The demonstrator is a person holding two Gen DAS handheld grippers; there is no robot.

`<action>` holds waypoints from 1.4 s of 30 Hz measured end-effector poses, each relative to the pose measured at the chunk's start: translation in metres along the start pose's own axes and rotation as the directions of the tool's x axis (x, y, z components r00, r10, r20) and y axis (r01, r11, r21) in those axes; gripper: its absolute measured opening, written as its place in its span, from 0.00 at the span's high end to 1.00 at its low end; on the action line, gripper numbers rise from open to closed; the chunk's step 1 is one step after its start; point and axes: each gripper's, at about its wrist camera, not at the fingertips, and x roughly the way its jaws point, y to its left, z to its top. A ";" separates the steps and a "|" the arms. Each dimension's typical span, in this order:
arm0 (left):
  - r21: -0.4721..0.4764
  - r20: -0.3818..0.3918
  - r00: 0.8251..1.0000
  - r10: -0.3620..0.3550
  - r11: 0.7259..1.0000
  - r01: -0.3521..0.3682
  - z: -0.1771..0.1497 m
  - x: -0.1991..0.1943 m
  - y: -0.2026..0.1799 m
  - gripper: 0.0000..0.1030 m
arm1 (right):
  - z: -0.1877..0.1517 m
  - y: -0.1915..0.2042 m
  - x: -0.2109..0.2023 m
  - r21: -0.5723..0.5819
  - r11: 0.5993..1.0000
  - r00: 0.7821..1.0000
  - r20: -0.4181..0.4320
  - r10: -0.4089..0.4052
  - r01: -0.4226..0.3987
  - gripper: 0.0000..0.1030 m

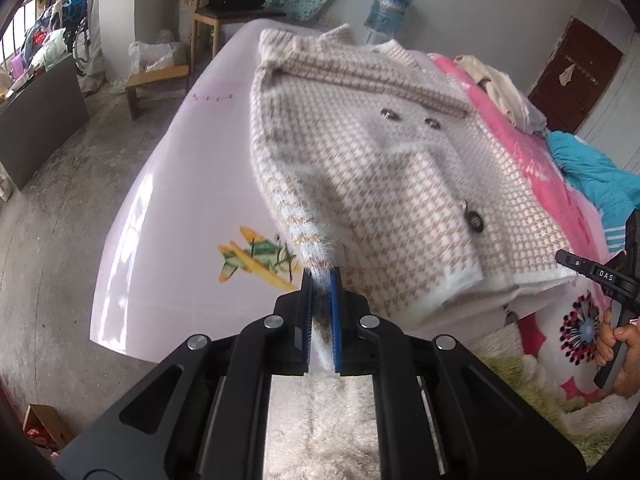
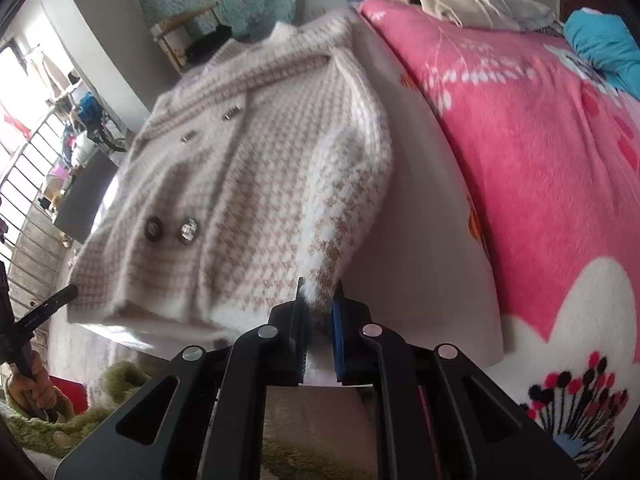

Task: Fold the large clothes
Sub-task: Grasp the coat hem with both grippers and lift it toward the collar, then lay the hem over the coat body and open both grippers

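A fuzzy beige-and-white houndstooth coat (image 1: pixel 360 152) with dark buttons lies face up on a pale pink board (image 1: pixel 192 184). In the left wrist view my left gripper (image 1: pixel 322 276) is shut on the cuff of the coat's left sleeve (image 1: pixel 296 220), which is lifted off the board. In the right wrist view the coat (image 2: pixel 224 184) lies ahead, and my right gripper (image 2: pixel 320 292) is shut on the cuff of its right sleeve (image 2: pixel 352 200), also raised. Each gripper shows at the edge of the other's view, held by a hand.
The board rests on a bed with a pink flowered blanket (image 2: pixel 540 152). A heap of clothes (image 1: pixel 500 88) and a turquoise garment (image 1: pixel 592 176) lie at the bed's far side. Left of the bed are a concrete floor, a wooden chair (image 1: pixel 224 12) and a low stool (image 1: pixel 156 84).
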 end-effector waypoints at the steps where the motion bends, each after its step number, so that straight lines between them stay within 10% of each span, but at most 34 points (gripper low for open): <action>1: 0.003 0.022 1.000 -0.011 1.000 0.011 0.008 -0.006 -0.002 0.93 | 0.008 0.002 -0.006 0.004 1.000 1.000 0.020 0.017 -0.017 0.90; 20: -0.100 0.130 0.990 -0.045 0.993 0.058 0.182 0.068 0.019 0.91 | 0.171 0.009 0.059 0.091 0.986 0.978 0.168 0.123 -0.140 0.89; 23: -0.131 0.113 0.993 -0.032 0.990 0.047 0.200 0.094 0.028 0.81 | 0.190 0.001 0.095 0.125 0.985 0.984 0.147 0.097 -0.115 0.81; 24: -0.147 0.112 0.994 -0.002 0.989 0.018 0.203 0.100 0.031 0.57 | 0.194 -0.001 0.108 0.125 0.986 0.988 0.125 0.091 -0.106 0.75; 25: -0.157 0.118 0.993 0.030 0.988 -0.011 0.205 0.103 0.034 0.38 | 0.197 -0.003 0.119 0.130 0.987 0.992 0.100 0.079 -0.091 0.72; 30: -0.147 0.164 0.987 0.004 0.989 0.020 0.205 0.094 0.035 0.37 | 0.191 0.002 0.116 0.083 0.996 0.989 0.146 0.012 -0.024 0.47; 37: 0.111 0.101 0.986 -0.136 0.986 0.124 0.170 0.095 -0.032 0.39 | 0.168 0.055 0.106 -0.178 0.980 0.981 0.154 0.114 -0.086 0.47; 42: 0.109 -0.057 0.998 -0.015 0.994 0.021 0.140 0.148 -0.050 0.49 | 0.143 0.079 0.164 -0.253 0.962 0.995 -0.033 0.094 -0.099 0.74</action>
